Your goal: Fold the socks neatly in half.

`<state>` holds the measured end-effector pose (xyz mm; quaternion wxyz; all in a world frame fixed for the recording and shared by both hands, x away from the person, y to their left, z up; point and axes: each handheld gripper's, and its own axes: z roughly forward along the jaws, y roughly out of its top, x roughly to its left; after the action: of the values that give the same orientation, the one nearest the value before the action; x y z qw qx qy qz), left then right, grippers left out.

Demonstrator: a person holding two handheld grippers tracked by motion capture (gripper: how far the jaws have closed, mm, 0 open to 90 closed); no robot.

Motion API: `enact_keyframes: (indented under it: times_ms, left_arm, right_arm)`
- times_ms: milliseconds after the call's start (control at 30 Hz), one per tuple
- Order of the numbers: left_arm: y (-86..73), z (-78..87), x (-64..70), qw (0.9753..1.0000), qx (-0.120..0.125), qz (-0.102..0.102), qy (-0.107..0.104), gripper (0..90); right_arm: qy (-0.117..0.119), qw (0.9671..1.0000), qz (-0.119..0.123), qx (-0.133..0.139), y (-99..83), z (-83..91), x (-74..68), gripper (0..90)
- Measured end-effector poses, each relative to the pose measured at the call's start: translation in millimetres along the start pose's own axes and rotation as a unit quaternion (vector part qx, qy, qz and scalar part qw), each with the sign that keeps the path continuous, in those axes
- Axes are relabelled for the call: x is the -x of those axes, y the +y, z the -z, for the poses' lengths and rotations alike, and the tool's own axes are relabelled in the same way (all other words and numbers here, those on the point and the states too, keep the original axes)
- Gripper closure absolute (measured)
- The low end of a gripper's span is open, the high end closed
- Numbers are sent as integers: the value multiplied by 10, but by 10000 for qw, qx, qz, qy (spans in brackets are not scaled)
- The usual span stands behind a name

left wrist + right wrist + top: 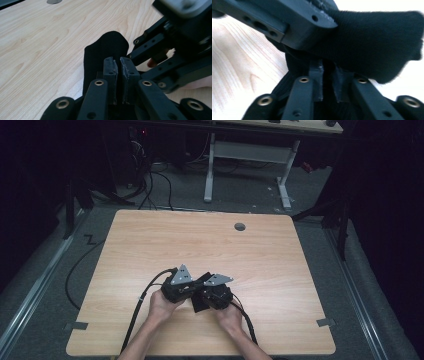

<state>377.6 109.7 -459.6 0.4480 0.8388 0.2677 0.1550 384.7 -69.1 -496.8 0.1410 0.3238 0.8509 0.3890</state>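
Currently both grippers are pinching a small black knitted cloth (pixel 105 50) between them: left gripper (pixel 118 75) jaws pressed nearly together on it, right gripper (pixel 327 75) clamping its folds. Cloth is hanging just above the pale wooden table (pixel 150 240) (probably mid-fold; laying flat is remaining).

Right gripper (pixel 327 82) with its two black jaws nearly closed, apparently pinching a fold of black knitted cloth (pixel 377 42). The left gripper (pixel 287 20) crosses the upper left, its jaw pressed on the cloth. Pale wooden worktop (pixel 239 70) lies beneath.
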Motion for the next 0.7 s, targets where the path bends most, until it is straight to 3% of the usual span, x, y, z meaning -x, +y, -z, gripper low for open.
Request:
enact_keyframes:
  times_ms: [233, 367, 500, 700]
  left_arm:
    - [-26, 11, -20, 10000, 17, 54, 47, 837]
    - [-30, 4, -20, 10000, 22, 56, 35, 837]
    - [-28, -4, -21, 9999, 65, 86, 4, 837]
    - [0, 16, -38, 10000, 34, 28, 50, 836]
  right_arm:
    - [100, 9997, 198, 32, -65, 289, -40, 672]
    - [165, 9992, 335, -106, -189, 428, -67, 673]
    - [201, 9989, 360, -225, -274, 417, -79, 673]
    - [213, 9994, 212, -163, -248, 274, -83, 685]
